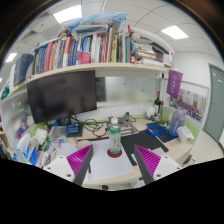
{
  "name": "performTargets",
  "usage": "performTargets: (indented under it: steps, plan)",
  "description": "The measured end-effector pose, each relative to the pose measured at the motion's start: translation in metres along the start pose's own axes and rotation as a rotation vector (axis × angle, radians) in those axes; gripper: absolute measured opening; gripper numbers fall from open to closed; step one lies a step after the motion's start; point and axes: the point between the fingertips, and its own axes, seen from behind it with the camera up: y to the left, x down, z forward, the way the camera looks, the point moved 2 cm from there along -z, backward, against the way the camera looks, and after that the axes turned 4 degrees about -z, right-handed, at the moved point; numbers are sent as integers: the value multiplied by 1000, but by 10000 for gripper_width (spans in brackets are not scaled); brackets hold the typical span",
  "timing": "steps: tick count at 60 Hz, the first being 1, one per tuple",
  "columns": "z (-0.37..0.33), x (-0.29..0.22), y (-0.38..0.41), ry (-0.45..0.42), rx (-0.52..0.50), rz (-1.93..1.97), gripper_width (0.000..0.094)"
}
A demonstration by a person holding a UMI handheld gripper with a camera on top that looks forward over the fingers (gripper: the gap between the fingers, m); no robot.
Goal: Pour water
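A small clear water bottle with a green label stands upright on a red coaster on a white sheet that lies on the desk. My gripper is open. Its two fingers with magenta pads stand wide apart, left and right of the sheet. The bottle stands just ahead of the fingers and between their lines, with wide gaps on both sides. Nothing is held.
A dark monitor stands at the back left. A bookshelf full of books runs above. Cables, small boxes and clutter crowd the desk behind and to either side of the bottle. A door is at the far right.
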Motion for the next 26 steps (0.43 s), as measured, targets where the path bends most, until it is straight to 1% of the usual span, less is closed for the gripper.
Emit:
performTargets:
  steps: [6,19,26]
  plan:
    - [-16,-16,2,-27,16,-18,855]
    - [-35,-22,6,-29,17,-17,853]
    - [-38,-21,11,-20,1,-10,853]
